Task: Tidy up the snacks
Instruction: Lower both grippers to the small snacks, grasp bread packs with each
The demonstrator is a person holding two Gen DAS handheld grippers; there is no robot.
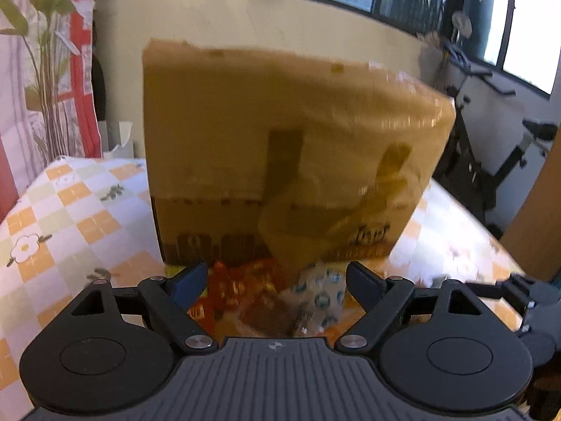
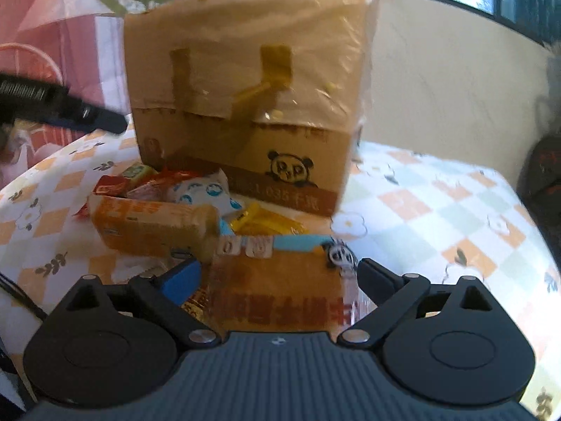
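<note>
A tall cardboard box point(image 1: 280, 147) stands on the checkered table; it also shows in the right wrist view point(image 2: 245, 98), with a panda print and tape strips. A pile of snack packets lies at its foot: red and white-blue wrappers point(image 1: 273, 298), an orange packet point(image 2: 150, 224), a white-blue packet point(image 2: 207, 193), a yellow packet point(image 2: 266, 224). My left gripper point(image 1: 277, 280) is open above the pile. My right gripper point(image 2: 280, 277) is open over a brown flat carton point(image 2: 277, 298) with red print.
The table point(image 1: 70, 210) has an orange-and-white floral cloth point(image 2: 438, 210). A curtain point(image 1: 45, 70) hangs at the left. A black exercise frame point(image 1: 491, 147) stands right of the table. The left gripper's arm point(image 2: 59, 108) shows at the left of the right wrist view.
</note>
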